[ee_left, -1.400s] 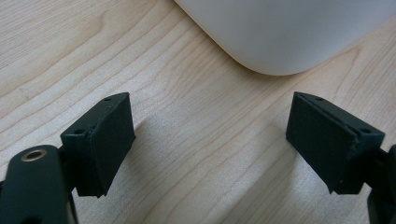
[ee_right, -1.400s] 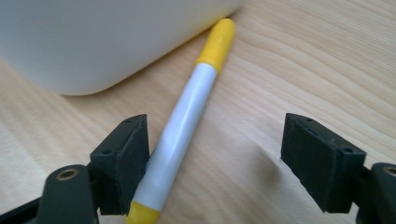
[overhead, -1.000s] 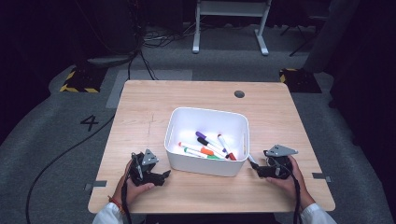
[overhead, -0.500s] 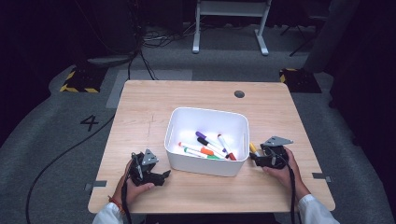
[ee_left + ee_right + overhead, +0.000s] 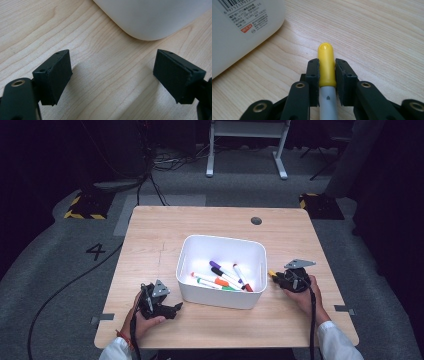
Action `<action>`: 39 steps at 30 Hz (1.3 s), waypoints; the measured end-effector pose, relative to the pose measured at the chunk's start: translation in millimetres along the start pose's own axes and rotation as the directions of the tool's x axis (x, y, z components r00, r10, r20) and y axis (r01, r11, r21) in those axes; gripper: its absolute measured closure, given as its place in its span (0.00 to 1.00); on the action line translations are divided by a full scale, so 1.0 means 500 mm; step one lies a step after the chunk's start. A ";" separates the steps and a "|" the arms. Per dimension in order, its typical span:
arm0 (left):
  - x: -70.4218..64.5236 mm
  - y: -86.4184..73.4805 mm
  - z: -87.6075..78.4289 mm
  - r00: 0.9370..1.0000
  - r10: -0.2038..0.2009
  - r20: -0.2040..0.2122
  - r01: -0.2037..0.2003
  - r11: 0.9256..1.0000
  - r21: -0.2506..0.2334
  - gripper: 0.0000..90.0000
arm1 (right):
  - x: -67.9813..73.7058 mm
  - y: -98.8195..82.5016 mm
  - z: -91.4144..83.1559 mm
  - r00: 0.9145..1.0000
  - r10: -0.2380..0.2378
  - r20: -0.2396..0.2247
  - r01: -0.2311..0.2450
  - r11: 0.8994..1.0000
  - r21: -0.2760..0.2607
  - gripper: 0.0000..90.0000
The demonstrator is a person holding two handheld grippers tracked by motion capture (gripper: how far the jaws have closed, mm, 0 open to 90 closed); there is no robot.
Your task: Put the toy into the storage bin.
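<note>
Two grippers on table [image 5: 150,235] | right gripper [image 5: 326,68]: jaws just closed, clamping yellow-capped marker [image 5: 326,63] beside white bin [image 5: 221,251] | left gripper [image 5: 112,75]: jaws wide apart, nothing between, near the bin

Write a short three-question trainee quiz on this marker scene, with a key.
1. True or false: the left gripper holds a marker.
2. What colour is the cap clamped in the right gripper? A) green B) yellow C) purple
3. Where do the other markers lie?

Key:
1. False; its jaws stand open over bare table.
2. B; it grips the yellow-capped marker.
3. Inside the white bin.
</note>
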State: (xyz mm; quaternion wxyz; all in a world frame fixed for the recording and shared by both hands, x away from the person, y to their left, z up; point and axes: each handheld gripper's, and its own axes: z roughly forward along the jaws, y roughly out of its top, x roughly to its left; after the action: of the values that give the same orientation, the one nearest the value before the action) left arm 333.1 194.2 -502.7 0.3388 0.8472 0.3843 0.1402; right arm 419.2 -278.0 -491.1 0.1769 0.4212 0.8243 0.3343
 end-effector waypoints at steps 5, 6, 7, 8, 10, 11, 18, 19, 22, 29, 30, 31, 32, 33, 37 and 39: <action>0.000 0.000 0.000 1.000 0.000 0.000 0.000 1.000 0.000 0.17 | -0.002 -0.003 -0.009 0.999 -0.014 -0.032 0.013 1.000 -0.023 0.83; 0.000 0.000 0.000 1.000 0.000 0.000 0.000 1.000 0.000 0.17 | -0.002 -0.003 -0.009 0.999 -0.014 -0.032 0.013 1.000 -0.023 0.83; 0.000 0.000 0.000 1.000 0.000 0.000 0.000 1.000 0.000 0.17 | -0.004 -0.001 -0.026 0.999 -0.020 -0.045 0.018 0.998 -0.056 0.83; 0.000 0.000 0.000 1.000 0.000 0.001 0.000 1.000 0.000 0.17 | -0.005 0.000 -0.033 0.998 -0.017 -0.058 0.013 0.997 -0.072 0.83; 0.000 0.000 0.000 1.000 0.000 0.001 0.000 1.000 -0.001 0.17 | -0.008 0.006 -0.056 0.997 -0.023 -0.074 0.015 0.995 -0.104 0.83; 0.000 0.000 0.000 1.000 0.000 0.000 0.000 1.000 0.000 0.17 | -0.008 0.009 -0.068 0.996 -0.030 -0.079 0.020 0.992 -0.122 0.83; 0.000 0.000 0.000 1.000 0.000 0.001 0.000 1.000 0.000 0.17 | 0.005 0.062 -0.155 0.989 -0.103 -0.103 0.076 0.970 -0.232 0.83; 0.000 0.000 0.000 1.000 0.000 0.001 0.000 1.000 0.000 0.17 | 0.011 0.074 -0.168 0.987 -0.116 -0.110 0.085 0.965 -0.248 0.83; 0.000 0.000 0.000 1.000 -0.001 0.001 0.001 1.000 0.000 0.17 | 0.031 0.120 -0.208 0.975 -0.160 -0.157 0.107 0.948 -0.300 0.83; 0.001 0.000 0.000 1.000 -0.001 0.004 0.001 1.000 0.001 0.17 | 0.091 0.228 -0.260 0.940 -0.264 -0.214 0.175 0.915 -0.363 0.83; 0.001 0.000 0.000 1.000 -0.001 0.003 0.001 1.000 0.001 0.17 | 0.099 0.238 -0.263 0.938 -0.271 -0.215 0.181 0.914 -0.362 0.83; 0.001 0.000 0.000 1.000 0.000 0.002 0.000 1.000 0.001 0.17 | 0.108 0.250 -0.266 0.934 -0.279 -0.222 0.187 0.914 -0.361 0.83; 0.001 0.000 0.000 1.000 -0.001 0.003 0.001 1.000 0.001 0.17 | 0.117 0.262 -0.265 0.927 -0.297 -0.227 0.201 0.908 -0.367 0.83; 0.001 0.000 0.000 1.000 -0.001 0.003 0.001 1.000 0.001 0.17 | 0.117 0.262 -0.265 0.927 -0.297 -0.227 0.201 0.908 -0.367 0.83; 0.001 0.000 0.000 1.000 -0.001 0.003 0.001 1.000 0.000 0.17 | 0.159 0.305 -0.252 0.911 -0.326 -0.252 0.229 0.909 -0.347 0.83; 0.001 0.000 0.000 1.000 -0.001 0.003 0.001 1.000 0.001 0.17 | 0.192 0.330 -0.227 0.899 -0.345 -0.271 0.256 0.914 -0.314 0.83</action>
State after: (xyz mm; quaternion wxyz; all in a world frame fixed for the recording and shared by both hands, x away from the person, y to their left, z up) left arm 333.5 194.3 -502.8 0.3391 0.8476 0.3840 0.1385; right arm 393.4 -175.8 -295.6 0.1463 0.1997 0.8438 0.4762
